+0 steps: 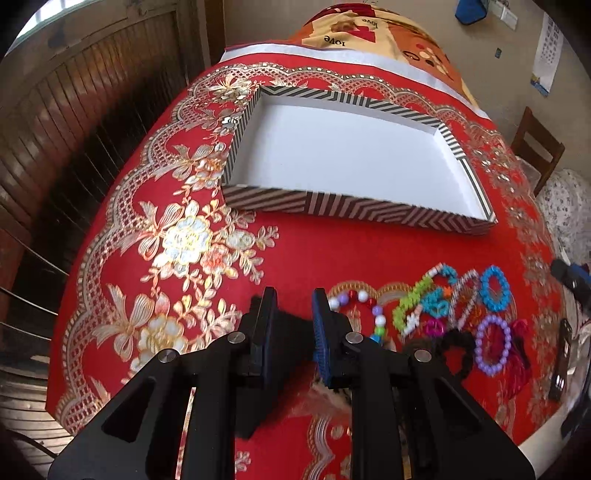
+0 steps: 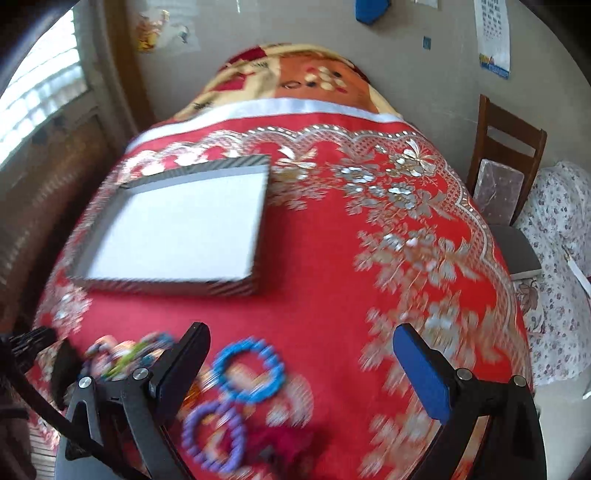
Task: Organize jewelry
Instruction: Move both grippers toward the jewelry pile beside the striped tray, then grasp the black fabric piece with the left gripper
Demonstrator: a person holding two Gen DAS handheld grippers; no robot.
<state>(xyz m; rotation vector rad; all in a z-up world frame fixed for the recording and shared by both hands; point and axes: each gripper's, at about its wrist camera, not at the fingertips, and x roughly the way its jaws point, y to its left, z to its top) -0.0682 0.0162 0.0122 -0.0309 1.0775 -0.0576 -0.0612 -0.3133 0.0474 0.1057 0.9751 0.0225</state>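
Observation:
A shallow tray [image 1: 354, 212] with striped walls and a white floor lies on the red tablecloth; it holds nothing and also shows in the right wrist view [image 2: 236, 286]. A pile of bead bracelets [image 1: 436, 306] lies on the cloth in front of it: a blue ring [image 1: 495, 288], a purple ring [image 1: 493, 345], green, white and black ones. My left gripper [image 1: 293, 295] hovers just left of the pile, jaws a narrow gap apart, empty. My right gripper [image 2: 301, 341] is wide open above the blue bracelet [image 2: 249, 371] and purple bracelet [image 2: 214, 434], empty.
The red floral tablecloth [image 1: 192, 236] covers the table, with bare cloth right of the tray [image 2: 369, 240]. A wooden chair [image 2: 506, 173] stands at the right edge. A patterned blanket [image 1: 369, 26] lies at the far end. A wooden wall panel [image 1: 74, 110] is at the left.

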